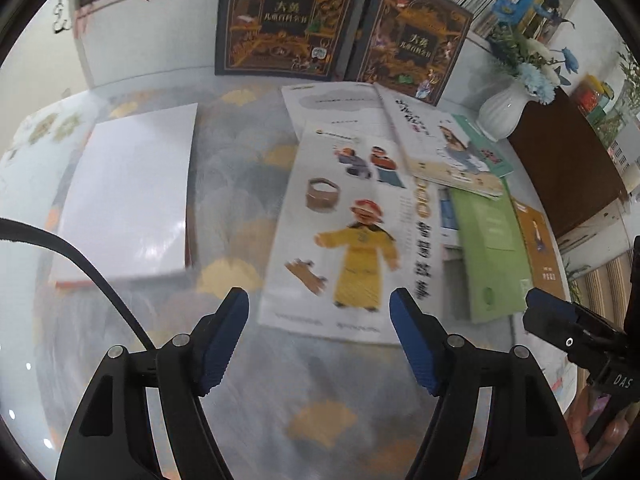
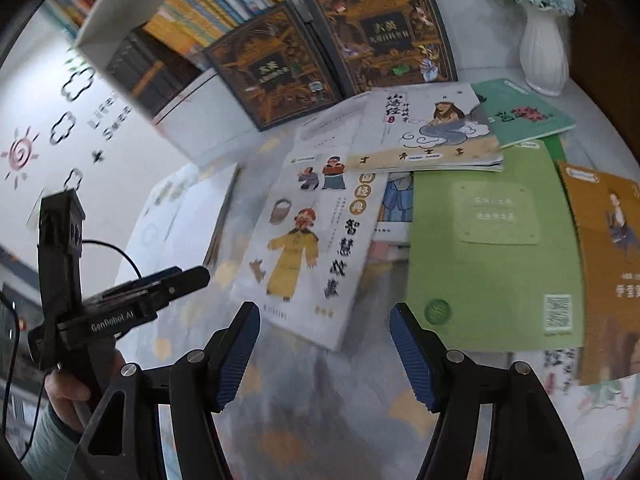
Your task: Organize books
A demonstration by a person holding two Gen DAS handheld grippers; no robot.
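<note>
You are holding your left gripper [image 1: 319,340] tilted steeply downward, its two blue-padded fingers [image 1: 222,344] standing well apart with nothing between them. Your right gripper [image 2: 325,354] is pointing downward too, at a shallower slant, and its fingers [image 2: 412,356] are likewise spread wide and gripping nothing. In the right wrist view your left hand [image 2: 66,394] is wrapping around the black handle of the left gripper at the lower left, with a pale sleeve [image 2: 48,446] covering the wrist below it. In the left wrist view the right gripper is showing at the right edge.
</note>
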